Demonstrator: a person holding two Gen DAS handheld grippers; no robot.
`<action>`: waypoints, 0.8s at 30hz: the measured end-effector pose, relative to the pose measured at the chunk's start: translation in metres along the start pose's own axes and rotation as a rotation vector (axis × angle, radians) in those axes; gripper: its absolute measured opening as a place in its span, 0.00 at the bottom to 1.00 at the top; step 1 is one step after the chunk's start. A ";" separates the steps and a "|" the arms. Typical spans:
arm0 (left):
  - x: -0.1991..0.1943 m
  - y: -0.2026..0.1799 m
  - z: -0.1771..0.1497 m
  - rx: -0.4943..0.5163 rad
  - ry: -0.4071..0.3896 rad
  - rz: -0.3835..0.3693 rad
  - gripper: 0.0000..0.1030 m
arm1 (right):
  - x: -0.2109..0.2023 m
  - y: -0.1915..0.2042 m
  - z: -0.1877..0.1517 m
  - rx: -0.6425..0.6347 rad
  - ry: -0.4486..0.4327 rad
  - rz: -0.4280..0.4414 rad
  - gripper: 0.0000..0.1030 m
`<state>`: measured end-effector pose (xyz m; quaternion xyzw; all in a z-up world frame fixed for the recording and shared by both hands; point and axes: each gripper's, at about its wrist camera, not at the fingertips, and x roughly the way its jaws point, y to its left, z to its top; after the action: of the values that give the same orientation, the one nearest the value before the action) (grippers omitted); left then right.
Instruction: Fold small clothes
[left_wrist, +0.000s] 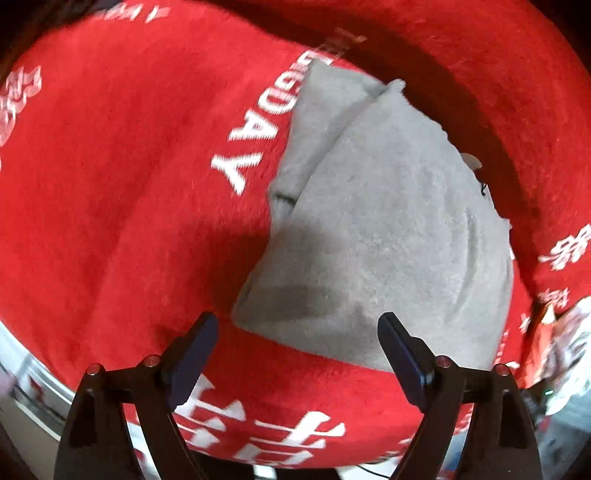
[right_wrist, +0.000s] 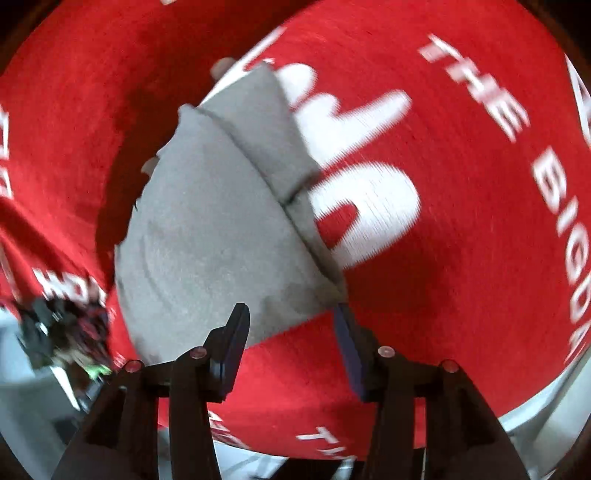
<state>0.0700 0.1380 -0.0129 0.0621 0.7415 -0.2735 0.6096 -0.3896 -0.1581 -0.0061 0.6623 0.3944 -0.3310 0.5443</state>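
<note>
Both hand-held grippers right up front: left hand-held gripper (left_wrist: 297, 328) spread wide with nothing between the fingers, hovering over the near edge of the grey garment (left_wrist: 388, 236); right hand-held gripper (right_wrist: 291, 319) open too but narrower, empty, fingertips just at the near corner of the same grey garment (right_wrist: 207, 236). Lying flat on the red cloth (left_wrist: 129, 184) with white lettering that covers the worktop, roughly in the middle. Looks folded at least once already: a top layer laid over a narrower strip poking out along one side, edges fairly neat. Probably close to done, maybe one more fold in half or just a bit of squaring up left, hard to say from this. Can't tell what kind of garment it is. Off at the worktop edge, some cluttered stuff (right_wrist: 62, 332), dark and colourful, too blurry to name, well apart from the garment. Nothing really blocking either gripper; only the soft pile of the red cloth (right_wrist: 461, 240) might snag a fingertip going under the edge.
</note>
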 end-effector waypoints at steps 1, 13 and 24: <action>0.005 0.004 -0.001 -0.026 0.014 -0.017 0.86 | 0.005 -0.005 -0.001 0.040 0.002 0.032 0.51; 0.009 0.021 0.002 -0.139 -0.008 -0.082 0.19 | 0.016 0.000 0.007 0.137 -0.036 0.104 0.07; 0.012 0.022 -0.007 -0.014 -0.032 0.025 0.20 | 0.027 0.009 0.008 -0.091 -0.006 -0.093 0.07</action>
<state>0.0699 0.1572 -0.0308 0.0625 0.7326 -0.2616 0.6252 -0.3692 -0.1628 -0.0271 0.6168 0.4378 -0.3395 0.5591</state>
